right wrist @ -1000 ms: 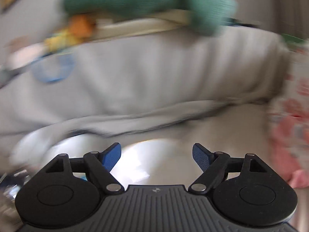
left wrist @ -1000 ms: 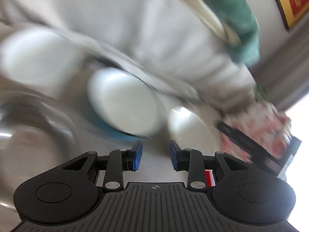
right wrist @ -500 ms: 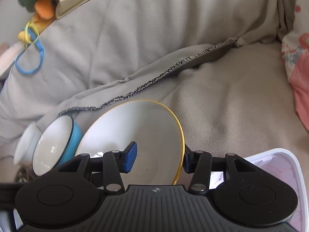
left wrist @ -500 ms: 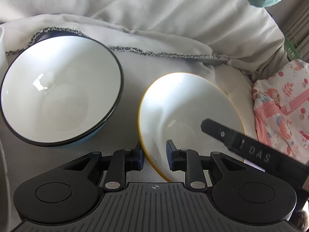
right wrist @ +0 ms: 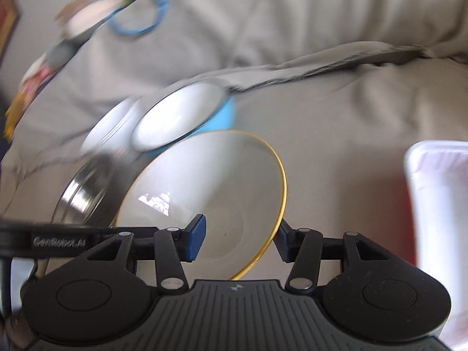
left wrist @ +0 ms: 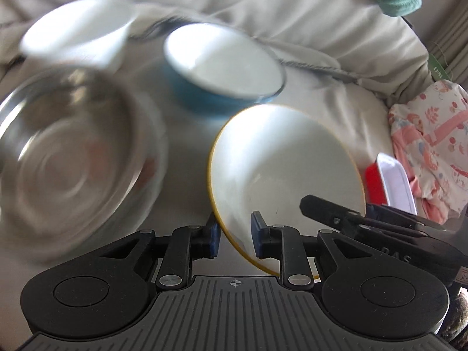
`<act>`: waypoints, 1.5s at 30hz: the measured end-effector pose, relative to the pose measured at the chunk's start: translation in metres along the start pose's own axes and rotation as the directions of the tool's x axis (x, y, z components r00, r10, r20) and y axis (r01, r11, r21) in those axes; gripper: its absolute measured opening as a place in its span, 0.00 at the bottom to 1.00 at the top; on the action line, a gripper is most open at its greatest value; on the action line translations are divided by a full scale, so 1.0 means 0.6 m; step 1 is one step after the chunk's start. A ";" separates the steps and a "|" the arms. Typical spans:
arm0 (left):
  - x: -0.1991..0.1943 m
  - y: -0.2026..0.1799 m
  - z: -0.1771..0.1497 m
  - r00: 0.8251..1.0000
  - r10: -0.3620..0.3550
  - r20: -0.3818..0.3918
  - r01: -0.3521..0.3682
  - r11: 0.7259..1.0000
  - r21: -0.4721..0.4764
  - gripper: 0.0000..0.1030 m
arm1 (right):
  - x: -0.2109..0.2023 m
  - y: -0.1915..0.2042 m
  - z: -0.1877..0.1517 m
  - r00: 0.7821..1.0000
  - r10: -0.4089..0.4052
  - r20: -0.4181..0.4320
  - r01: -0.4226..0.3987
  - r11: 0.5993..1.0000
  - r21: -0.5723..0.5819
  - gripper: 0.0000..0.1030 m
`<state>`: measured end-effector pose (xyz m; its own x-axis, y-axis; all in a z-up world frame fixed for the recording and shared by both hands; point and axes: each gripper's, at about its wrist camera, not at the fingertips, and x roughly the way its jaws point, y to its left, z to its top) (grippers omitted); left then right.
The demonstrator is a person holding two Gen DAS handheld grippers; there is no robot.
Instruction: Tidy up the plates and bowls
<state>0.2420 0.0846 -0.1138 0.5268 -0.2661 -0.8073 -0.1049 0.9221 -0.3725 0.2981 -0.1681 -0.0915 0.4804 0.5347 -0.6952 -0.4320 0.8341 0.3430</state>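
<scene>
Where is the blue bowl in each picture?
Left wrist view: the blue bowl is top middle, just beyond the yellow-rimmed bowl.
Right wrist view: the blue bowl is left of middle, just beyond that bowl.
Shared landmark: the yellow-rimmed bowl, nearest the camera in both.

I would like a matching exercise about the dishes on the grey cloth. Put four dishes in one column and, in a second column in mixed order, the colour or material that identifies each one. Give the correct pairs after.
Column one:
1. bowl between both grippers
2. bowl just behind it
3. large dish on the left of the left wrist view
4. rectangular dish on the right

Column two:
A. shiny metal
B. red outside, white inside
C. white with a yellow rim
D. blue outside with a dark rim

Pairs: 1-C, 2-D, 3-A, 4-B
</scene>
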 end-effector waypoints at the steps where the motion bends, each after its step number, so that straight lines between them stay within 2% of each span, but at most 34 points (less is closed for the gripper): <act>1: -0.006 0.011 -0.008 1.000 -0.012 0.000 0.012 1.000 -0.013 0.23 | -0.003 0.012 -0.010 1.000 0.007 0.005 -0.007 1.000 -0.023 0.50; 4: -0.014 0.031 -0.017 0.999 -0.040 0.003 0.041 0.998 -0.040 0.23 | -0.012 0.035 -0.028 1.000 0.021 0.018 -0.020 0.998 -0.056 0.53; 8: -0.009 0.046 -0.007 0.996 -0.082 0.024 0.083 0.994 -0.078 0.21 | -0.012 0.028 -0.032 0.999 0.038 0.018 -0.037 0.999 -0.019 0.55; 11: -0.008 0.040 -0.003 0.998 -0.042 0.048 0.045 0.997 -0.064 0.20 | -0.015 0.018 -0.028 0.998 -0.026 0.060 0.026 1.000 -0.004 0.55; 13: -0.008 0.040 -0.005 0.998 -0.036 0.052 0.039 0.998 -0.059 0.21 | -0.017 0.019 -0.028 0.992 -0.075 0.097 0.077 0.997 -0.021 0.63; 17: -0.001 0.036 -0.004 0.999 -0.034 0.040 0.037 0.998 -0.051 0.21 | -0.010 0.037 -0.037 0.981 -0.160 0.112 0.170 0.981 -0.089 0.74; 18: 0.003 0.035 -0.004 0.999 -0.035 0.036 0.037 0.998 -0.052 0.21 | -0.007 0.039 -0.039 0.980 -0.166 0.106 0.176 0.980 -0.095 0.84; 19: 0.006 0.033 -0.004 0.999 -0.036 0.032 0.037 0.998 -0.053 0.21 | -0.006 0.041 -0.041 0.981 -0.162 0.106 0.172 0.981 -0.090 0.90; 20: 0.009 0.032 -0.005 0.999 -0.035 0.028 0.037 0.998 -0.054 0.21 | -0.008 0.042 -0.043 0.982 -0.153 0.112 0.163 0.983 -0.083 0.90; 24: 0.021 0.029 -0.009 0.999 -0.041 0.010 0.042 0.998 -0.056 0.20 | -0.014 0.040 -0.038 0.993 -0.067 0.095 0.077 0.992 -0.103 0.89; 26: 0.025 0.031 -0.010 0.997 -0.075 -0.006 0.074 0.995 -0.071 0.19 | -0.012 0.030 -0.034 0.995 -0.057 0.084 0.062 0.996 -0.063 0.75; 27: 0.026 0.034 -0.010 0.995 -0.096 -0.015 0.094 0.992 -0.086 0.19 | -0.007 0.024 -0.033 0.997 -0.042 0.062 0.045 0.998 -0.045 0.58; 28: 0.027 0.037 -0.011 0.994 -0.111 -0.014 0.109 0.989 -0.098 0.19 | -0.001 0.019 -0.033 0.999 -0.018 0.030 0.019 1.000 -0.023 0.44; 30: 0.025 0.041 -0.013 0.992 -0.126 -0.010 0.124 0.987 -0.103 0.19 | 0.009 0.014 -0.037 0.999 0.033 -0.014 -0.033 0.999 0.007 0.43; 33: 0.015 0.039 -0.017 0.995 -0.101 -0.003 0.100 0.991 -0.083 0.20 | 0.007 0.034 -0.047 1.000 0.018 -0.008 -0.018 0.999 -0.051 0.43; 36: 0.000 0.034 -0.022 0.998 -0.065 0.005 0.065 0.997 -0.044 0.20 | 0.002 0.042 -0.058 0.999 0.041 -0.021 -0.042 0.997 -0.060 0.43; 39: -0.005 0.038 -0.023 0.998 -0.057 -0.022 0.056 0.998 -0.041 0.20 | 0.004 0.049 -0.067 0.998 0.044 -0.040 -0.047 0.996 -0.076 0.43; 43: -0.067 0.046 0.009 0.997 -0.081 0.013 0.081 0.996 -0.024 0.29 | -0.040 0.055 -0.039 0.999 -0.025 0.047 0.030 0.993 -0.112 0.46; 45: -0.104 0.048 0.061 0.990 -0.104 0.094 0.107 0.994 -0.028 0.29 | -0.075 0.056 0.009 0.993 -0.017 0.120 0.031 0.992 -0.122 0.52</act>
<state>0.2371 0.1380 -0.0574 0.6116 -0.3331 -0.7176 -0.0718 0.8799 -0.4696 0.2665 -0.1633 -0.0453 0.5755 0.5330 -0.6203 -0.5063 0.8278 0.2416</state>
